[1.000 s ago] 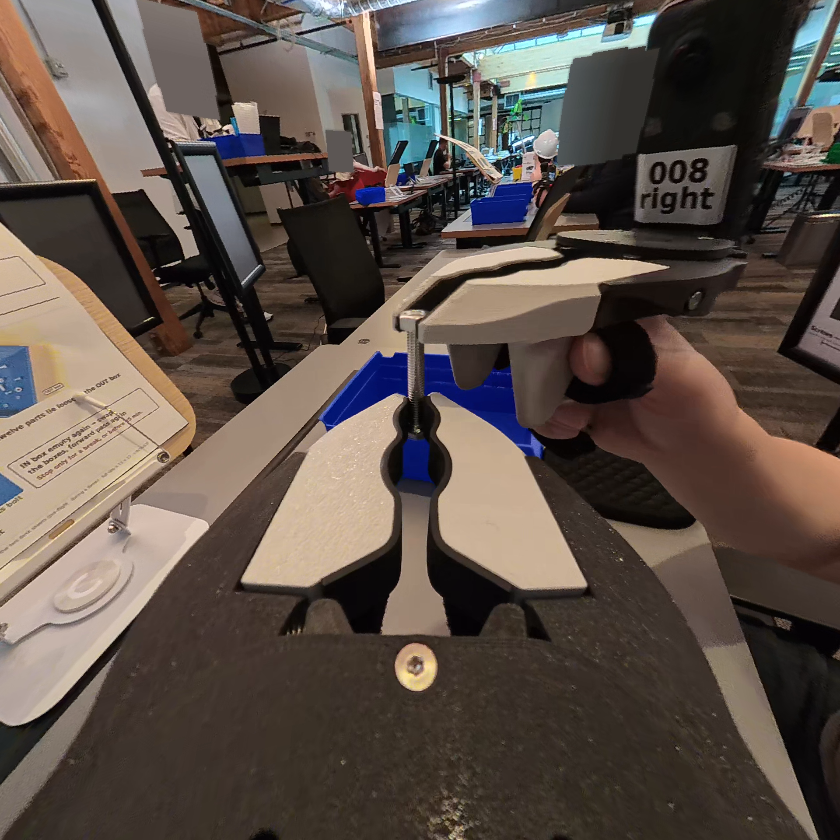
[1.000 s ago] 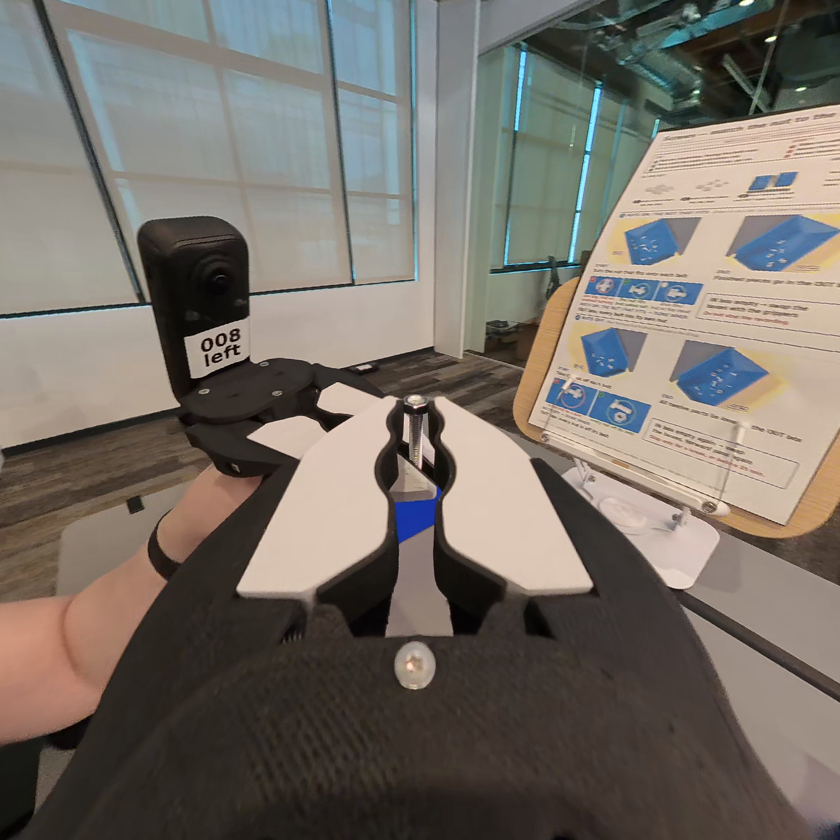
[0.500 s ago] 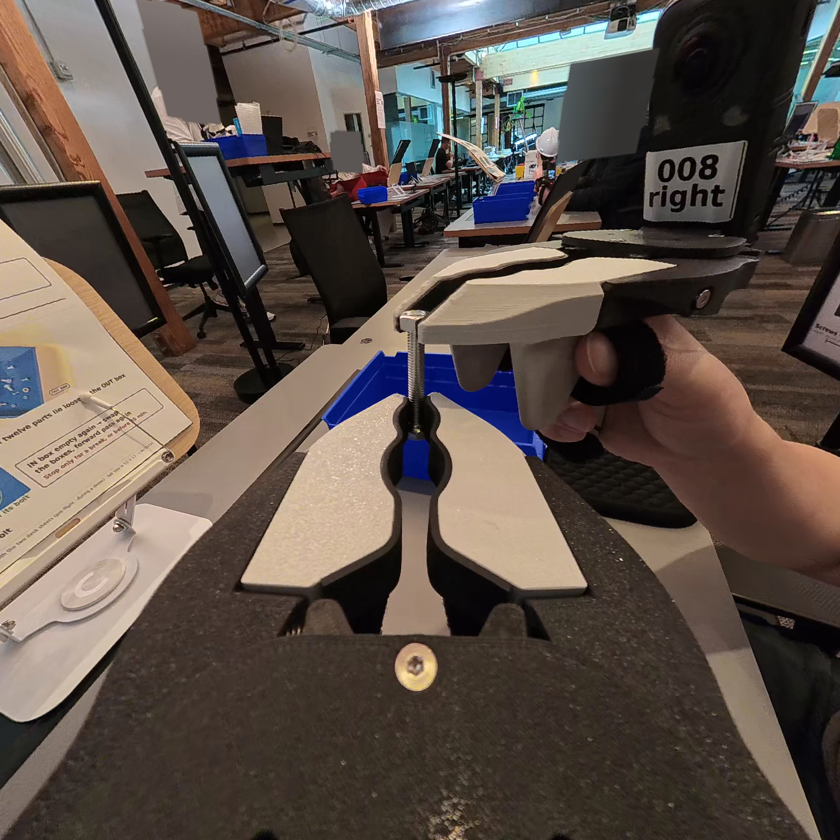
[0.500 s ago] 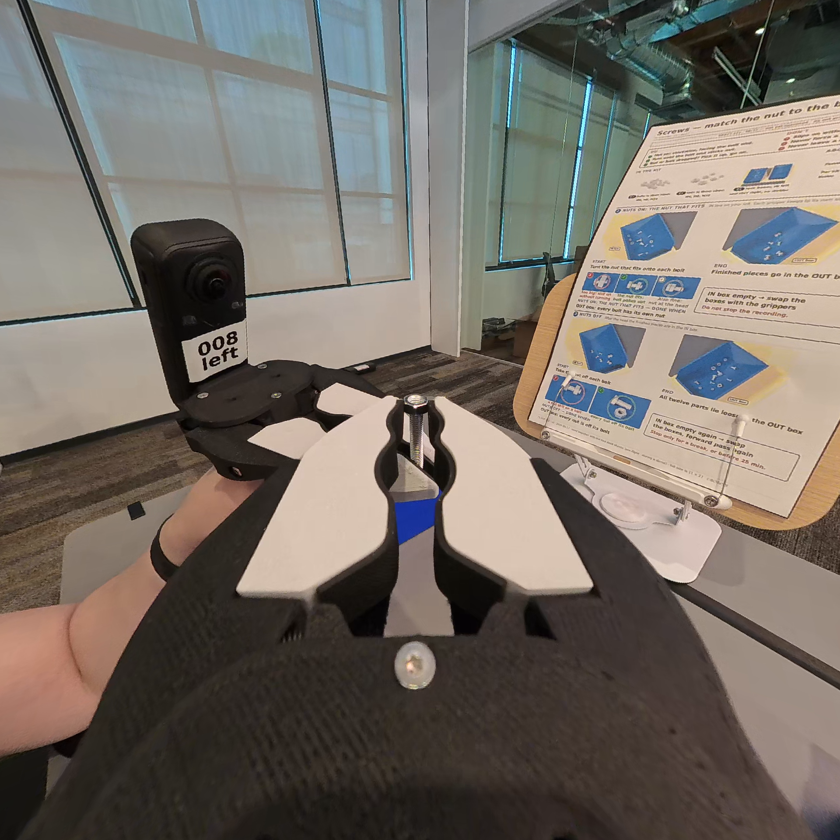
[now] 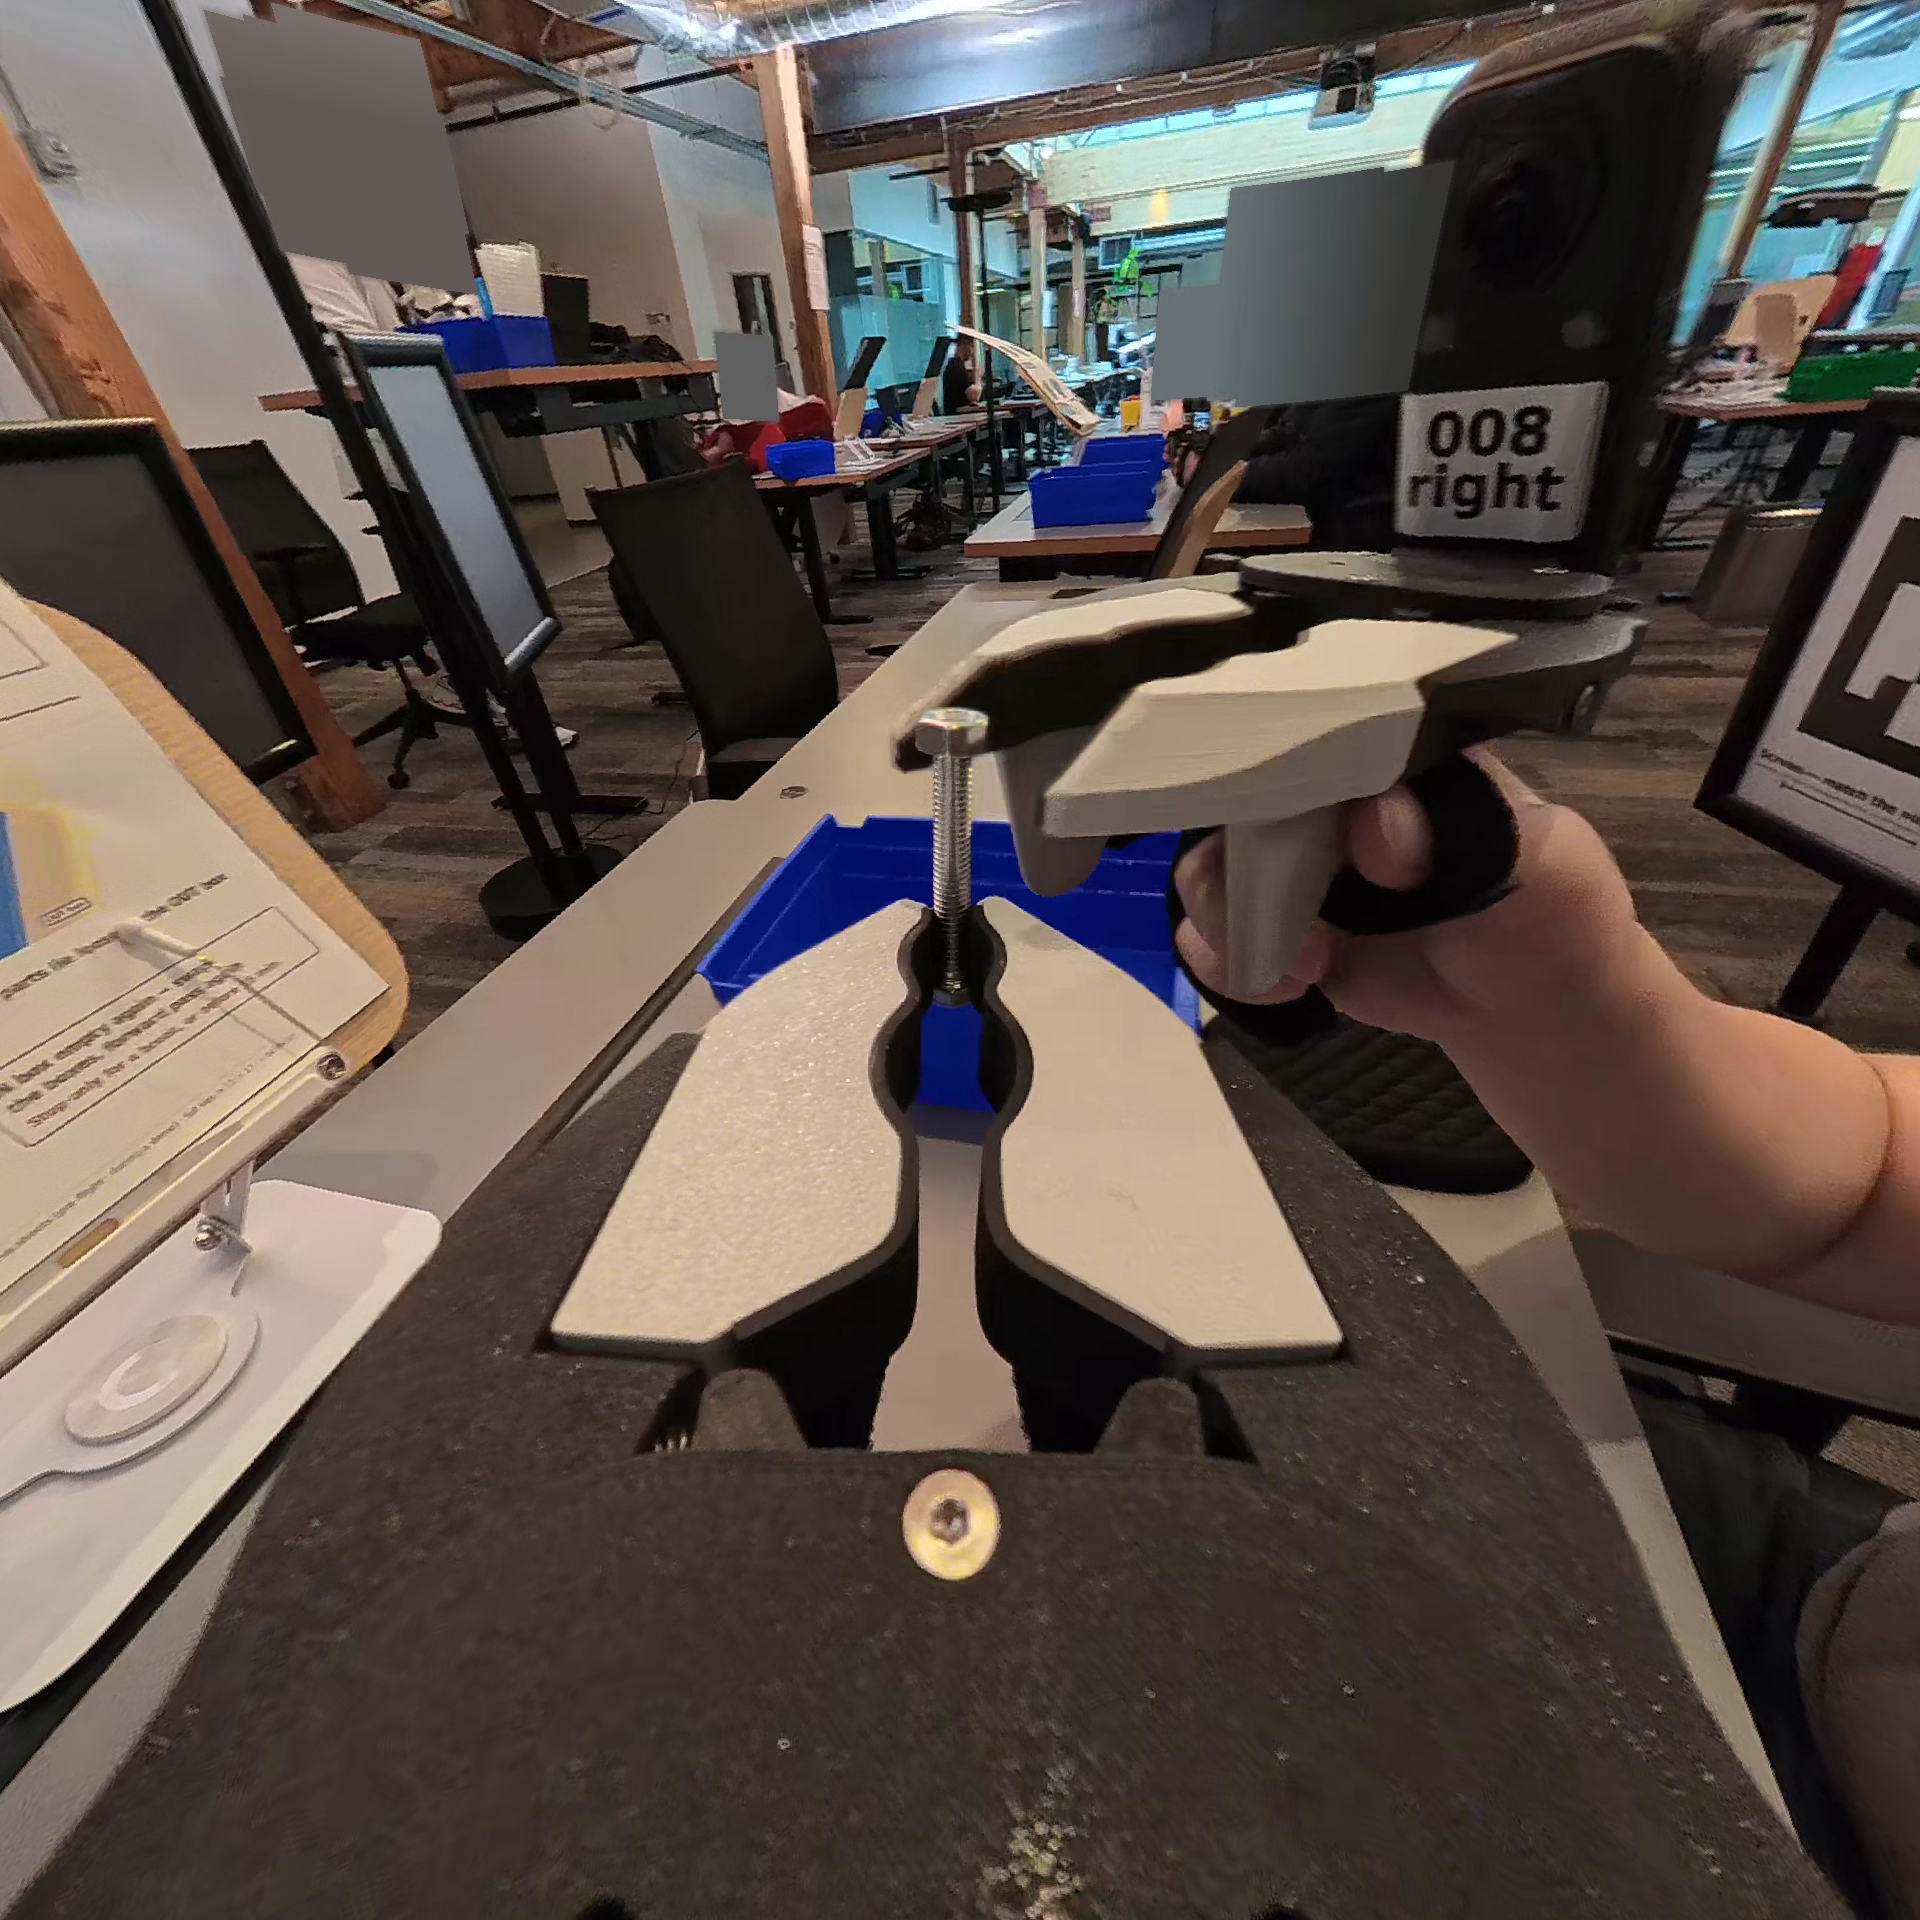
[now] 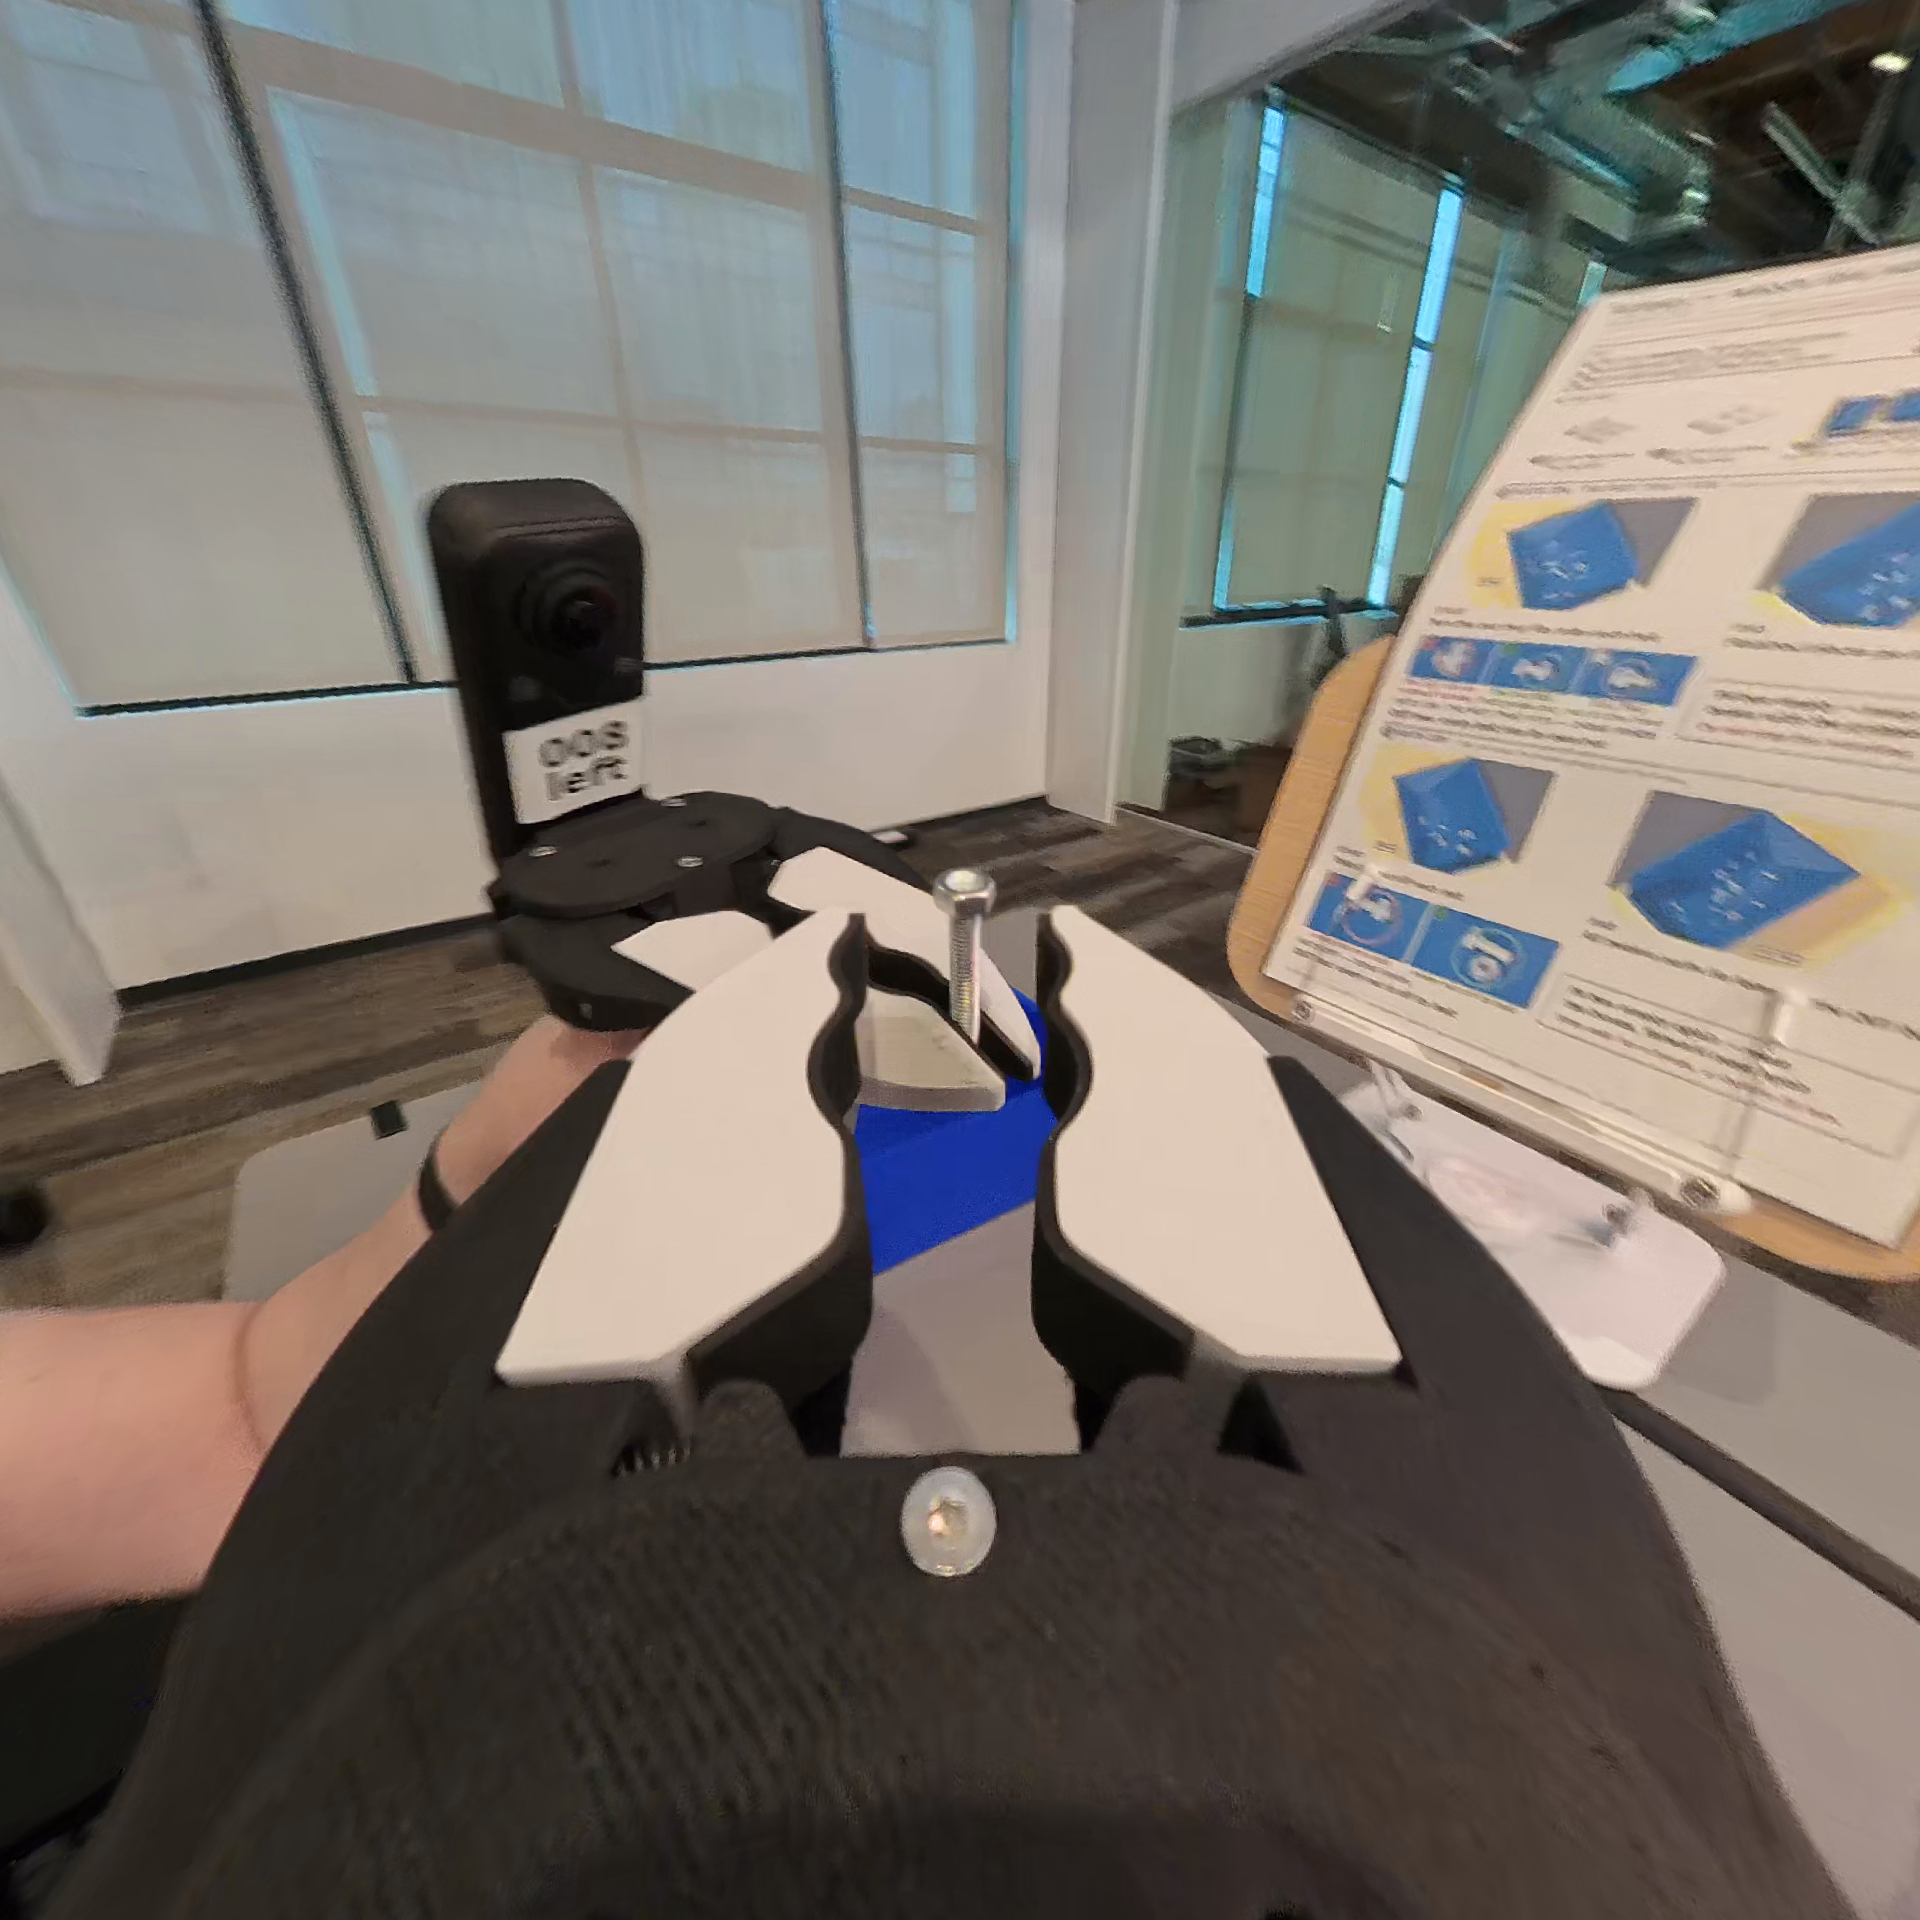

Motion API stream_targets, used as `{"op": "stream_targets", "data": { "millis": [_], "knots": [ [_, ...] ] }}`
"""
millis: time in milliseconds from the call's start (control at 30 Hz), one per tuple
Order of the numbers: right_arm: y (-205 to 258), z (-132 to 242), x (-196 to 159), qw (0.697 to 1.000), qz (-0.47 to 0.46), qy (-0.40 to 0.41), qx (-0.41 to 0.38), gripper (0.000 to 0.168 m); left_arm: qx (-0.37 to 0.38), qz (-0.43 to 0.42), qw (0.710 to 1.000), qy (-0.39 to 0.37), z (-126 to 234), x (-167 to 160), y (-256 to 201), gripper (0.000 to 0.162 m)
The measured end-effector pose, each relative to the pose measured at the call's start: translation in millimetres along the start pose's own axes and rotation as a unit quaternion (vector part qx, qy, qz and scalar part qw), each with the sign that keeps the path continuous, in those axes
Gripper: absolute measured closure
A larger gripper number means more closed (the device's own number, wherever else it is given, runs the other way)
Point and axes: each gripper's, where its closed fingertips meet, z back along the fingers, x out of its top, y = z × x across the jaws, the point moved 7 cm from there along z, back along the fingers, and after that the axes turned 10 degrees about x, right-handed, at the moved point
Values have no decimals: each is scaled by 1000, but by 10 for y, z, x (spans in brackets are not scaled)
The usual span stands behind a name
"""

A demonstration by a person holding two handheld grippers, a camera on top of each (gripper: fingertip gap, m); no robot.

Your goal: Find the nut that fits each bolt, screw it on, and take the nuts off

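Above a blue bin (image 5: pixel 1081 883) on a grey table (image 5: pixel 540 1039): upright bolt (image 5: pixel 951 831), lower end clamped at the tips of the left gripper (image 5: pixel 951 966), head uppermost. Right gripper (image 6: pixel 951 935) released, fingers (image 6: pixel 727 1091) spread either side of the bolt head, not touching. Far right: instruction board (image 6: pixel 1621 831).
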Motion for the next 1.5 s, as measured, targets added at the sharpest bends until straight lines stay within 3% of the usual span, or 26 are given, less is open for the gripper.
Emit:
{"op": "stream_targets", "data": {
  "millis": [67,233,333,467,1500],
  "knots": [
    [26,74,52,998,12,-19,52,130,-27,5,1000,2,17,9,-26,157],
    [14,264,188,977,9,-40,209,136,-149,32,988,-23,67,69,-193,157],
    [33,276,206,960,-22,-48,276,138,-180,38,983,-26,69,75,-246,157],
    [1,209,155,964,-20,-35,263,141,-212,51,975,-30,74,84,-295,157],
    [1,185,100,961,-46,-7,274,157,-185,35,982,-7,25,36,-276,157]
  ]
}}
